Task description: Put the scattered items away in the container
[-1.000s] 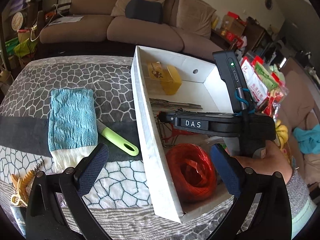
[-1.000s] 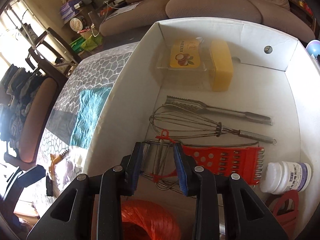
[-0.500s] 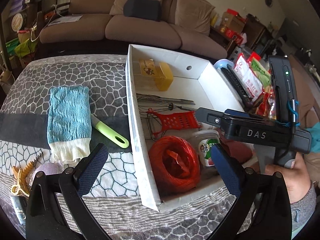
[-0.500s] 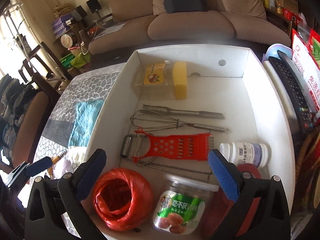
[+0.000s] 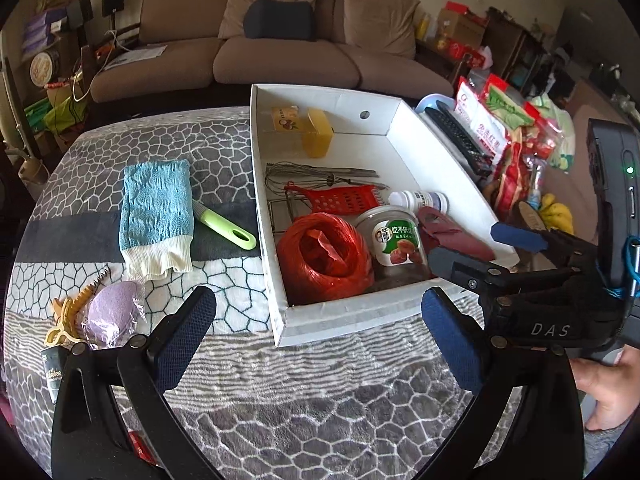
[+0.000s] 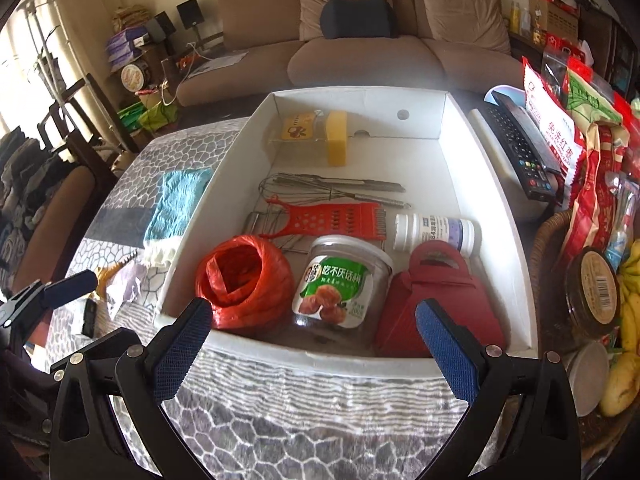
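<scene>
Sunlit and cluttered, the living room with its brown sofa (image 6: 360, 44) is sitting behind a table (image 5: 320, 400) draped in a grey patterned cloth. Both tools are hanging over the near edge of that table, empty. The right gripper (image 6: 310, 338) is spreading its blue-padded fingers (image 6: 182, 344) wide with nothing between them; a second ago it was down inside the white container (image 6: 516, 264), its fingers drawn close over the wire utensils, and it is now backing out toward the person. The left gripper (image 5: 320, 334) is likewise holding its fingers (image 5: 184, 332) wide apart and empty, and it is pulling back too, so more of the table is showing in its view.

That retreat suggests one drop-off is finished. Inside the container are lying a red twine ball (image 6: 242, 280), a clear snack jar (image 6: 344, 280), a red gift box (image 6: 436, 296), a white pill bottle (image 6: 436, 232), a red grater (image 6: 340, 220), a whisk (image 6: 320, 188) and a yellow-lidded box (image 6: 316, 136).

Outside it, to the left, a teal cloth (image 5: 154, 212), a green-handled tool (image 5: 224, 228) partly under that cloth, a wrapped purple sponge (image 5: 110, 314), a tan hair claw (image 5: 66, 316) and a small dark tube (image 5: 52, 372) are waiting. The job looks well along but unfinished, and the left gripper is nearer to those leftovers.
</scene>
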Demonstrator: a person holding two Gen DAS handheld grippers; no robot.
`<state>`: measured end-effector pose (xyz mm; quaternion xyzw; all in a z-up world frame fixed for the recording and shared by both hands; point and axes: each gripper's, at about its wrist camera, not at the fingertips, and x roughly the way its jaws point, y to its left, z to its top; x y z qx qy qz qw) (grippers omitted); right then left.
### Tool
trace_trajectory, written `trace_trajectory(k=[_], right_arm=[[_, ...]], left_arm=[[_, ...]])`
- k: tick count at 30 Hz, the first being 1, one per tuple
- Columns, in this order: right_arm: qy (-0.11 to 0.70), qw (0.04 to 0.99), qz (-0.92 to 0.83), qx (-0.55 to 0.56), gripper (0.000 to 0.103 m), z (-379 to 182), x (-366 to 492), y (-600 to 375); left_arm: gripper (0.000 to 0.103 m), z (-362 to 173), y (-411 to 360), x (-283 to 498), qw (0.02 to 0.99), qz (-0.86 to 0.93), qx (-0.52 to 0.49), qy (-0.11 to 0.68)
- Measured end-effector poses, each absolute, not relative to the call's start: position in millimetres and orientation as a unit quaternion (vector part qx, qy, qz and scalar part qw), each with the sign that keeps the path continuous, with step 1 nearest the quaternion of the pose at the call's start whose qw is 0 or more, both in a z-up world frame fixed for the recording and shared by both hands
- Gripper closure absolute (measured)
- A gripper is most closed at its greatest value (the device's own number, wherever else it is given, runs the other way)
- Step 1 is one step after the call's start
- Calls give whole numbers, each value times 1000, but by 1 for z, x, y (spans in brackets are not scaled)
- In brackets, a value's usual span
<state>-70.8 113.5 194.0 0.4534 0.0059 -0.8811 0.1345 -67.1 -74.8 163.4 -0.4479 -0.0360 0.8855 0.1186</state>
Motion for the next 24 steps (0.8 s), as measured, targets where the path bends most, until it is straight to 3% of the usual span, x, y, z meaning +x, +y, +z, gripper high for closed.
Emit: trace_trajectory(k=[15, 24], right_arm=[[34, 108, -894, 433, 0, 191, 8, 132], [0, 74, -898, 434, 0, 143, 32, 160]], left_arm=[[0, 151, -58, -7, 87, 887, -453, -17], [0, 90, -47, 5, 46, 893, -448, -7]])
